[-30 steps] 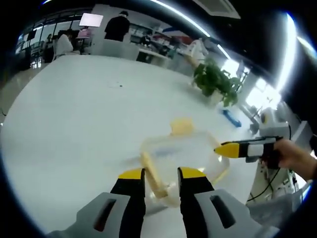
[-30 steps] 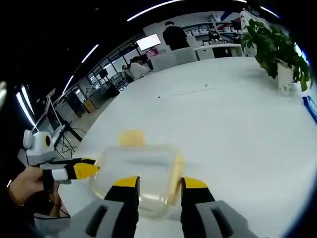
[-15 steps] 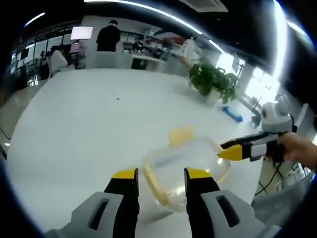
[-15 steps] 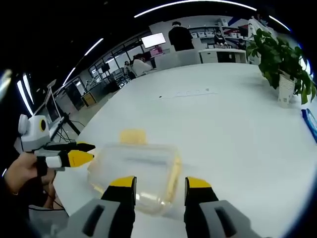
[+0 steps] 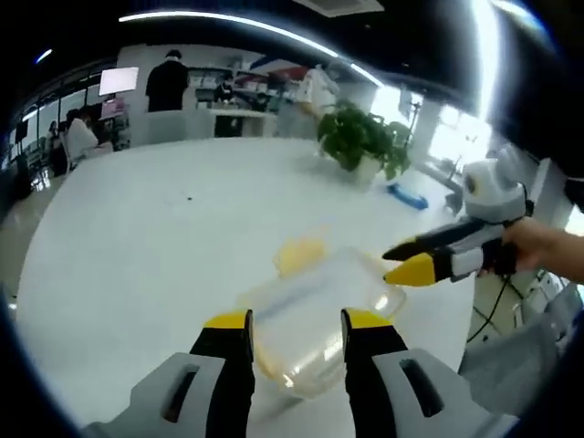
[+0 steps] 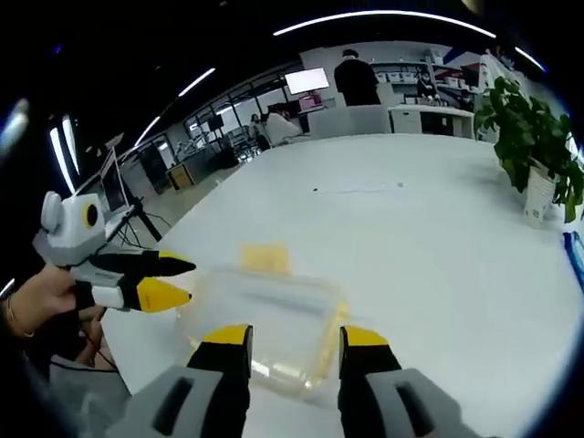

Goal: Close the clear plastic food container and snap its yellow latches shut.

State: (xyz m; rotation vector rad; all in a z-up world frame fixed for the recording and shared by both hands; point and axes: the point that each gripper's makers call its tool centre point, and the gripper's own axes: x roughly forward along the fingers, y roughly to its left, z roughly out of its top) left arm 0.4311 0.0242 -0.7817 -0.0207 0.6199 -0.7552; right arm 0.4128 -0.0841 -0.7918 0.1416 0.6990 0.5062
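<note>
A: Where is the container, and why do both tools hang back from it?

B: It sits on the white table close to the near edge, lid lying on top. The left gripper and right gripper face it from opposite sides, each with jaws apart and nothing between them. My reading is that they are lining up on the latches, not yet pressing.

A: Which latches can you see?

B: 1 yellow latch sticks out flat from the far end, so it looks unsnapped. In the right gripper view another yellow latch runs along the side just ahead of the jaws; whether it is snapped I cannot tell through the blur.

A: Anything in the way?

B: Nothing on the table near it. A potted plant and a blue object stand well apart toward the far side. People and desks sit in the background beyond the table. The main risk, I judge, is the light container sliding when 1 latch gets pushed without the other tool bracing it.
</note>
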